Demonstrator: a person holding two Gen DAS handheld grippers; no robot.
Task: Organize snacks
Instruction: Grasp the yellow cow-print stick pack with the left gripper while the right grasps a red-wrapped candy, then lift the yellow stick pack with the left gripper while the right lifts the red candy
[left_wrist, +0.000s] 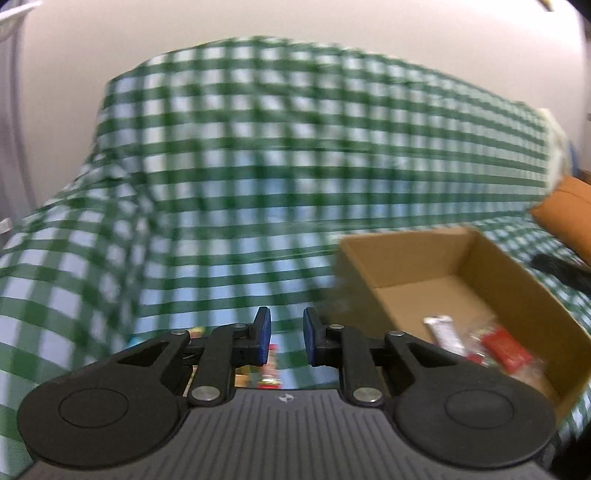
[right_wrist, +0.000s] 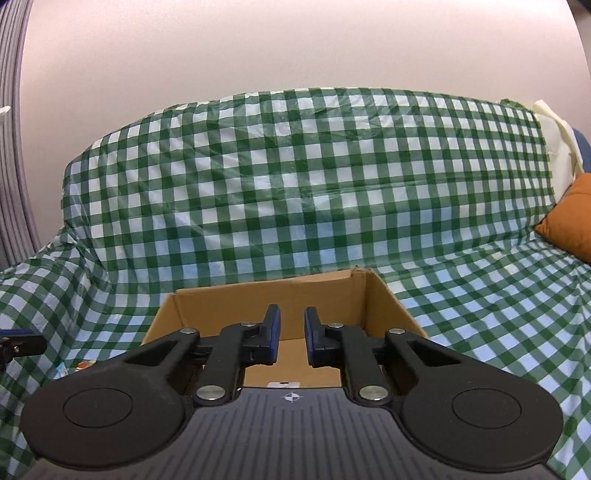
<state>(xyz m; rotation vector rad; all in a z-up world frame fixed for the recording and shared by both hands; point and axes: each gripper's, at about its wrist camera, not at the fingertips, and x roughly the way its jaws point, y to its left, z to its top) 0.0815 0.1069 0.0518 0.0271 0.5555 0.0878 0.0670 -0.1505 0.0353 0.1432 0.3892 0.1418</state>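
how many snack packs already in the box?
2 visible in the cardboard box, both at its near end: a white-wrapped bar and, right of it, a red pack in clear wrap. More may sit behind the left gripper.

Both wrist views forward, sharing box

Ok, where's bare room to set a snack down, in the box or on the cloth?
The cardboard box is bare along its far wall; its near end is crowded with a white packet and red packet. The checked cloth is open between the box and orange cushion.
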